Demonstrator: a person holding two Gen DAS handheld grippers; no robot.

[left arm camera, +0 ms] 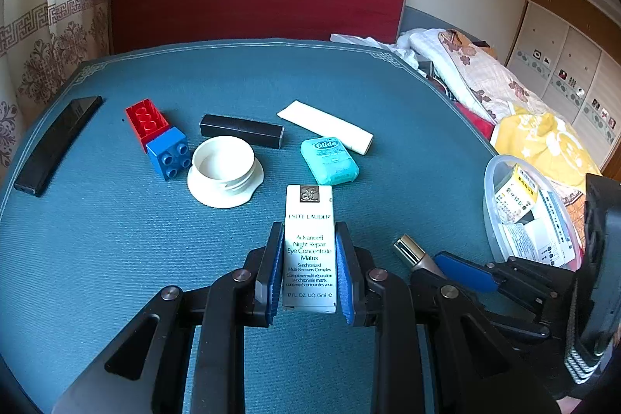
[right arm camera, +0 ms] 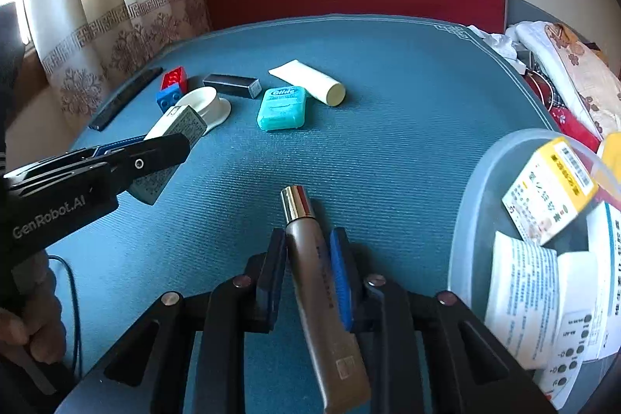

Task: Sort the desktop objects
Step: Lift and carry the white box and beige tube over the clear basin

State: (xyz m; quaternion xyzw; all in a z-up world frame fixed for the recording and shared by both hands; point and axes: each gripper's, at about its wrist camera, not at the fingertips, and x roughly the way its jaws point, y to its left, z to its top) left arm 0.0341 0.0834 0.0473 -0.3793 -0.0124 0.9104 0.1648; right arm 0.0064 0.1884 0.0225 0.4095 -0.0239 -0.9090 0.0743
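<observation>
My left gripper is shut on a white Estée Lauder carton, held above the blue table mat; the right wrist view shows the same carton tilted in that gripper. My right gripper is shut on a bronze cosmetic tube with a shiny silver cap, low over the mat near a clear plastic tub. In the left wrist view that tube pokes out of the right gripper.
Further back lie a red brick, a blue brick, a white round lid, a black box, a white tube, a teal floss case and a long black bar. The tub holds several packets.
</observation>
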